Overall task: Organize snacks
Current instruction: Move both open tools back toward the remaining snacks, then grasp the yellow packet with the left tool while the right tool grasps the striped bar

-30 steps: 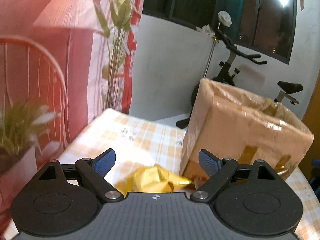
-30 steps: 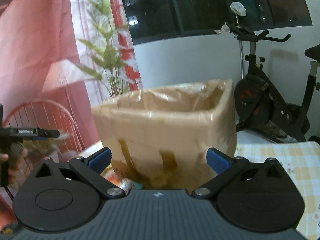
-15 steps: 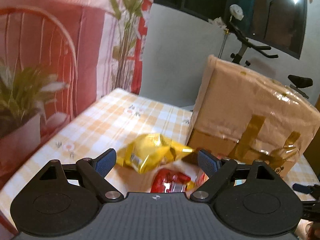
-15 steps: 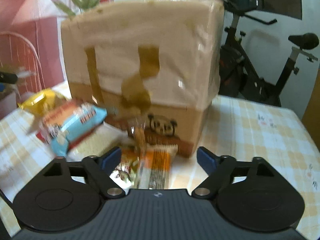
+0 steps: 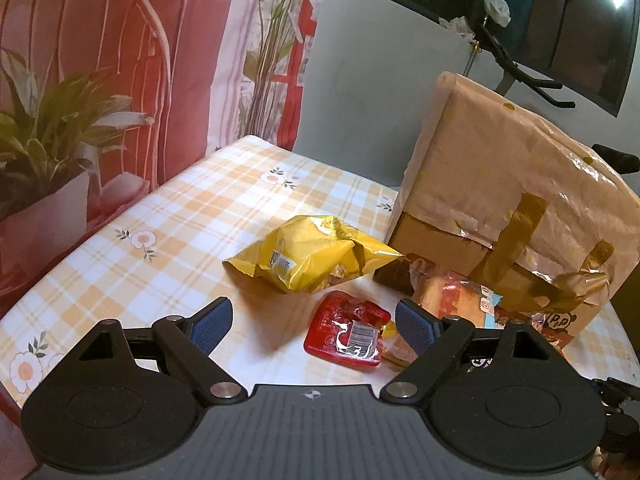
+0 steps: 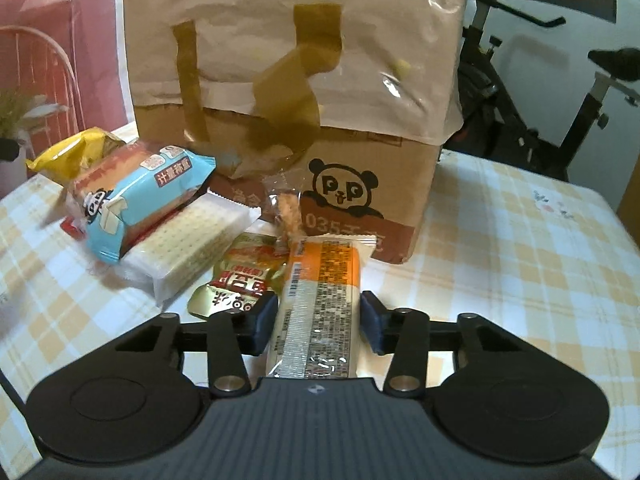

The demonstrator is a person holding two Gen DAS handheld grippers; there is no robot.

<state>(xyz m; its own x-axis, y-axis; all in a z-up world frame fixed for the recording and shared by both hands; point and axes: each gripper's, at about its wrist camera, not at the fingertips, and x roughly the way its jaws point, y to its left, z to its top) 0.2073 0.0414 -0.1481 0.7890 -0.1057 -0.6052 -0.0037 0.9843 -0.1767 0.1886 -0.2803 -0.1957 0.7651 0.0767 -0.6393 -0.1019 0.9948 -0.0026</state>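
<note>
Snacks lie on the checked tablecloth in front of a taped cardboard box (image 6: 296, 80). My right gripper (image 6: 318, 320) is low over the table and its jaws are closing. A long orange packet (image 6: 324, 292) lies between the pads, which stand right at its sides without visibly squeezing it. To its left are a gold-red pouch (image 6: 240, 280), a white cracker pack (image 6: 192, 252) and a blue packet (image 6: 140, 200) on top of that. My left gripper (image 5: 314, 314) is open above a red sachet (image 5: 346, 334), with a yellow bag (image 5: 316, 254) just beyond.
The cardboard box (image 5: 516, 200) stands at the table's far right side in the left wrist view. A potted plant (image 5: 44, 152) and a red chair (image 5: 120, 40) are off the table's left edge. An exercise bike (image 6: 540, 92) stands behind. Bare tablecloth (image 6: 520, 240) lies right of the box.
Both grippers have come down toward the table, so the snacks now show instead of the box's top. The right jaws have narrowed from wide open to the orange packet's sides.
</note>
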